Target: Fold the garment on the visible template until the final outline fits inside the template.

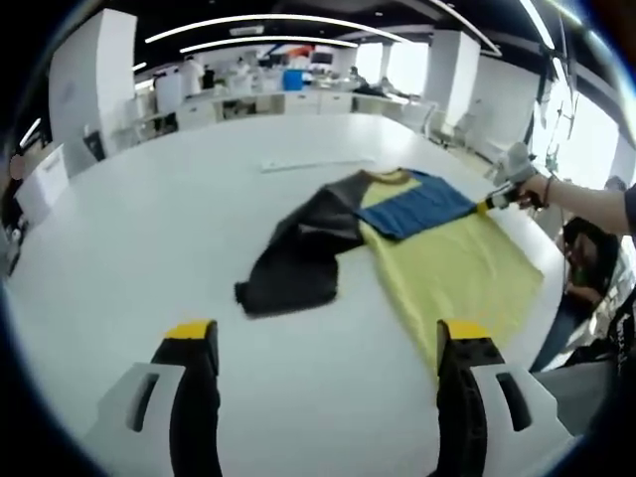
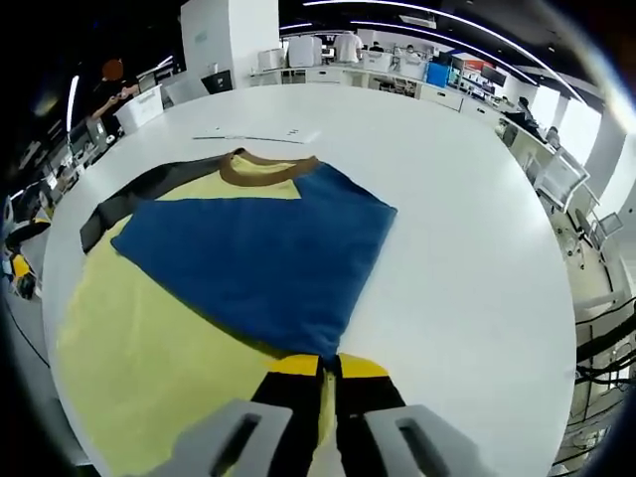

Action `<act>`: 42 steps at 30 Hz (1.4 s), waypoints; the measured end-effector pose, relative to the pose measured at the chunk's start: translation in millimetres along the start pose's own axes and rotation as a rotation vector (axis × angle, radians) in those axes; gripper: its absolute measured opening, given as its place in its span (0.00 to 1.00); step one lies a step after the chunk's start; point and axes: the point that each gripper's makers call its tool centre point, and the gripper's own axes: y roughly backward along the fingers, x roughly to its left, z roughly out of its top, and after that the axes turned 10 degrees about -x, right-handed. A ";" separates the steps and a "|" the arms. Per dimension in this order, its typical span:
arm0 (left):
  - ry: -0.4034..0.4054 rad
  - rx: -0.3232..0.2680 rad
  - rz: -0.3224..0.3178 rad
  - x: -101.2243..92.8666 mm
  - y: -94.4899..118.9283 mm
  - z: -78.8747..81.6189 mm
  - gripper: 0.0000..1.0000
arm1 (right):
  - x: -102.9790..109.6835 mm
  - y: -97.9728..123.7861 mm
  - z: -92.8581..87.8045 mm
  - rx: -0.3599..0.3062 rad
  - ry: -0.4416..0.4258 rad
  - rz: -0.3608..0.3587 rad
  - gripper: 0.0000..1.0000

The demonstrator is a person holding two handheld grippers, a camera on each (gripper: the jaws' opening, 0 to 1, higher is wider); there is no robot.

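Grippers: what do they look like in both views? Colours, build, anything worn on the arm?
Left gripper: two black jaws with yellow tips on pale grey moulded mounts with slots. Right gripper: same black jaws, yellow tips, grey mounts. The person's hand wears a thin wristband, with a dark sleeve edge above.

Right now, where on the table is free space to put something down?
Bare white table lies beyond the dark sleeve in the left gripper view, and beside the blue sleeve in the right gripper view. The shirt's yellow body is crowded; the right claw grips there.

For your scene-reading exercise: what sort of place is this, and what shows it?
Probably an open-plan office or lab: a big white table, desks with equipment behind, ceiling strip lights, large windows.
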 end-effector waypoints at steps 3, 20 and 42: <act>0.000 0.000 0.001 0.5 0.9 -0.3 0.87 | -4.8 0.4 -0.7 0.003 -0.002 -0.006 0.00; 0.002 -0.001 0.010 0.2 3.0 1.1 0.87 | -13.2 4.5 -0.5 -0.003 -0.051 -0.040 0.26; 0.120 -0.084 0.071 16.2 -10.1 1.2 0.74 | 53.7 84.2 67.9 -0.302 -0.007 0.162 0.94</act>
